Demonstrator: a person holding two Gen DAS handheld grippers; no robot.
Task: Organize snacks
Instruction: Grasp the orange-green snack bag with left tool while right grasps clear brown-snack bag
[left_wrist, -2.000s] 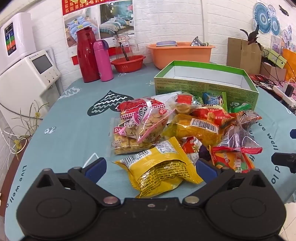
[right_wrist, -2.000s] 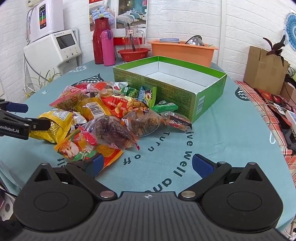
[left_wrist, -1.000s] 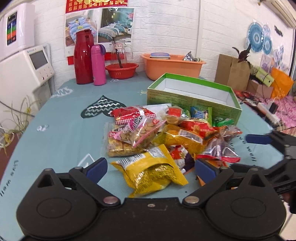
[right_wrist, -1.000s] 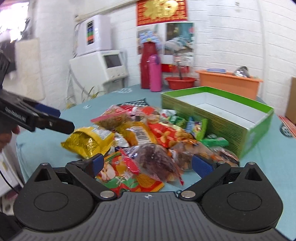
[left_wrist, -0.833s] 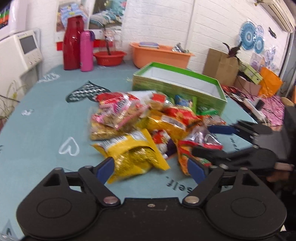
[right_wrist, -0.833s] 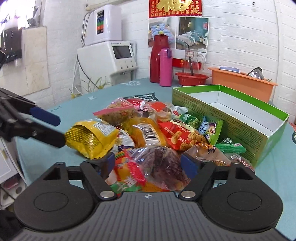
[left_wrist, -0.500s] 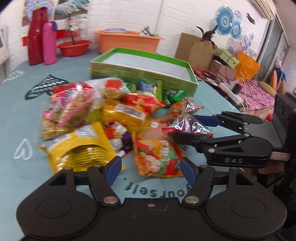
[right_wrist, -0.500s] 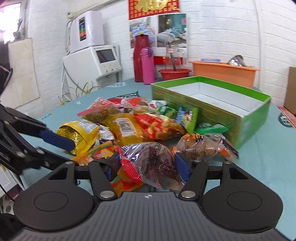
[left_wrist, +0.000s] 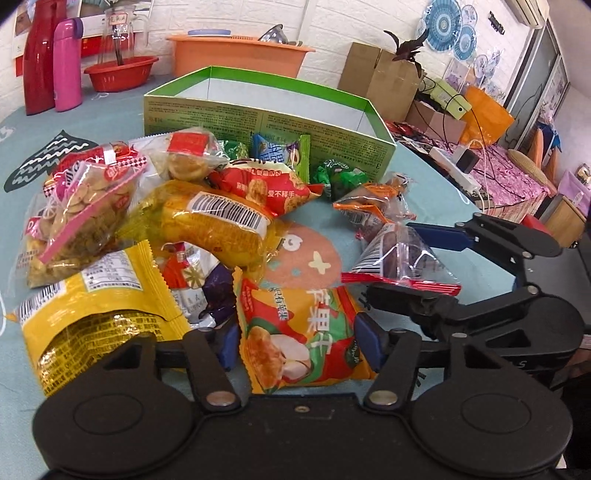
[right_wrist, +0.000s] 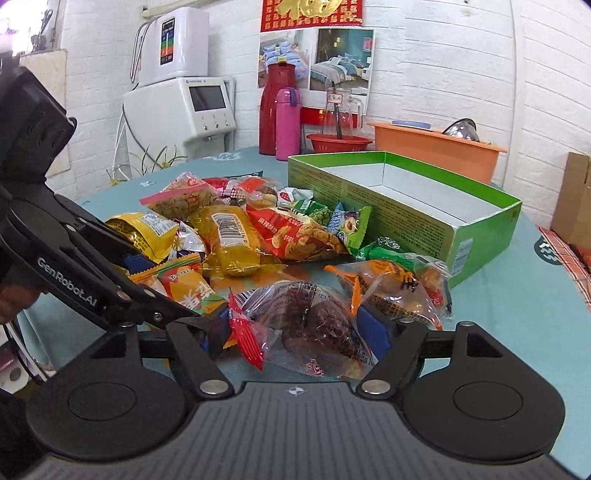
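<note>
Fingers on your left gripper (left_wrist: 298, 341) are closed in on the orange snack packet (left_wrist: 301, 336), blue pads pressing both its sides at the near edge of the pile on the table (left_wrist: 110, 118). Your right gripper (right_wrist: 295, 328) pinches the clear bag with dark pieces (right_wrist: 310, 326), just beside that packet. The green box (right_wrist: 424, 214) sits open behind the pile.

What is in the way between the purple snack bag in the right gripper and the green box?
The clear bag of dark purple snack sits between the right gripper fingers. Toward the green box lies an orange-edged clear packet, with green candies against the box wall. Lifted over, nothing visible blocks it.
</note>
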